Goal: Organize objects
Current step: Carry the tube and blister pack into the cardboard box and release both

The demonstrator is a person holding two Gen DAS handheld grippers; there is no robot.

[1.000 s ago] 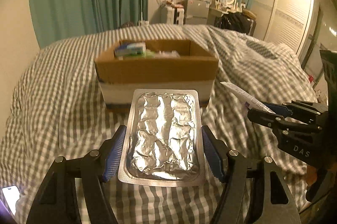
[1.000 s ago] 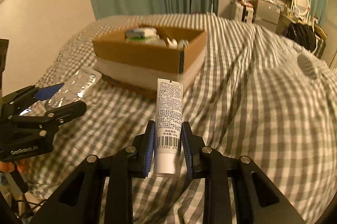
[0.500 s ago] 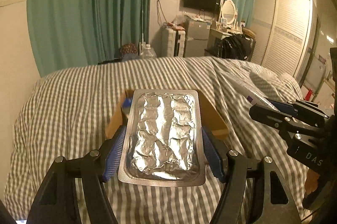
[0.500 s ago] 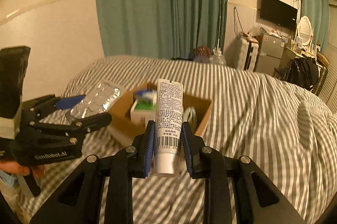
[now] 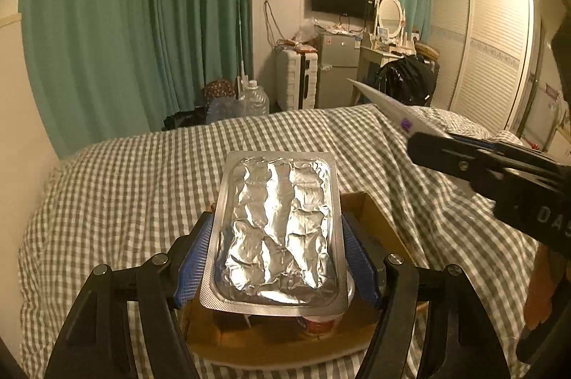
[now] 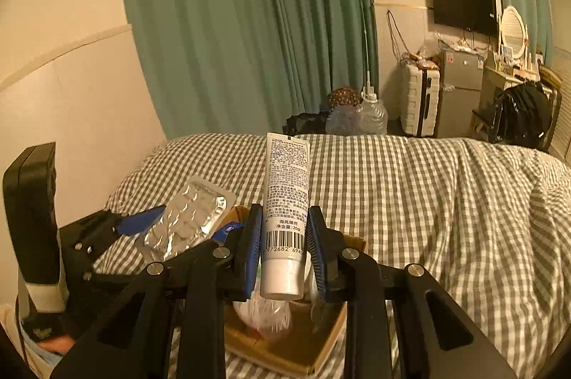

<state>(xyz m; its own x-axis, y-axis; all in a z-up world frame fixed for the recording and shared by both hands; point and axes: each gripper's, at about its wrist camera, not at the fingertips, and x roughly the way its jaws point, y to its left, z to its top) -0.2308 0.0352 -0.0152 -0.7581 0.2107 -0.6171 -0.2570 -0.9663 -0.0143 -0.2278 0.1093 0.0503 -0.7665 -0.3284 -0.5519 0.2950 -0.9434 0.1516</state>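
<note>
Both claws loaded and held above the cardboard box (image 5: pixel 378 218) on the checked bed (image 5: pixel 125 182). Left claw (image 5: pixel 276 257) closed across the width of a foil blister pack (image 5: pixel 278 232), blue pads (image 5: pixel 194 257) pressing its two long edges, pack lying flat with the crinkled foil side up. Right claw (image 6: pixel 285 247) clamped on a white tube (image 6: pixel 285 211), gripped low near the cap end, crimped end pointing away, jaws narrow. Blister pack probably very light, thin and springy; likely to bow or pop free under a hard edge squeeze, and the foil dents easily, so best held by the plain rim rather than over the pockets. Tube likely light and soft-walled, smooth enough to slide; firmest hold near the stiff shoulder by the cap, where squeezing should push out the least. Box interior mostly hidden behind both claws; a pale round container and a bit of blue visible inside in the right wrist view. Readable on the tube: a barcode with digits "972682 694", "20g" beside small Chinese print too fine to read. On the right claw body, "DA" in the left wrist view; lettering on the left claw body too dim to read.
</note>
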